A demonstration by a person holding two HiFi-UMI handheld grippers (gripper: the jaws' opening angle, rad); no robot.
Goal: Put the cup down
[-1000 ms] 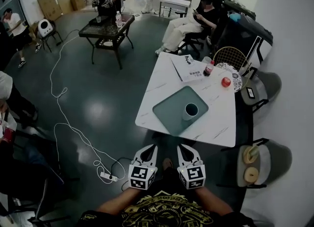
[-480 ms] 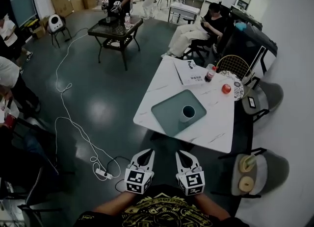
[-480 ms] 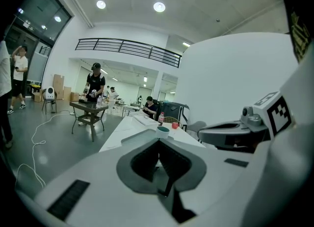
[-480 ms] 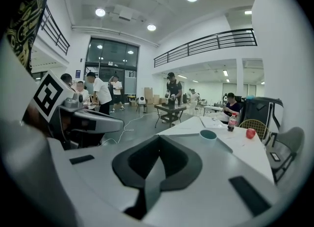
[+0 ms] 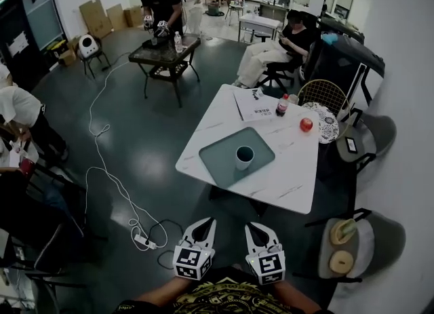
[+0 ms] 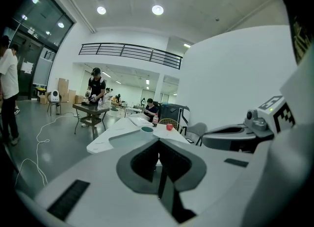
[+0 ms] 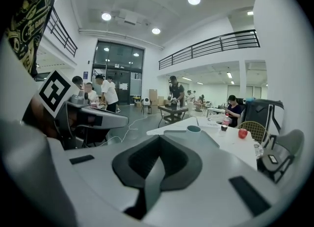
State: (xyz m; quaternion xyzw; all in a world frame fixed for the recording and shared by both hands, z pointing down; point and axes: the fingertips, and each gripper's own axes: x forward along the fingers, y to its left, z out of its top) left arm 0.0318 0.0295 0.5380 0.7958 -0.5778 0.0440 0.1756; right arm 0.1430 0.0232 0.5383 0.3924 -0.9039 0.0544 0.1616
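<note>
A white cup with a dark inside stands upright on a grey-green tray on the white marble table. It also shows small in the left gripper view as the cup and in the right gripper view as the cup. Both grippers hang close to my body, well short of the table. My left gripper is shut and holds nothing. My right gripper is shut as well, also with nothing in it.
On the table lie a booklet, a cola bottle, a red apple and a patterned plate. Chairs stand at the right. A white cable and power strip lie on the floor at my left. Several people stand or sit around.
The head view has shifted, so the table and cup sit slightly further left and lower in the picture. Both grippers stay shut by my body.
</note>
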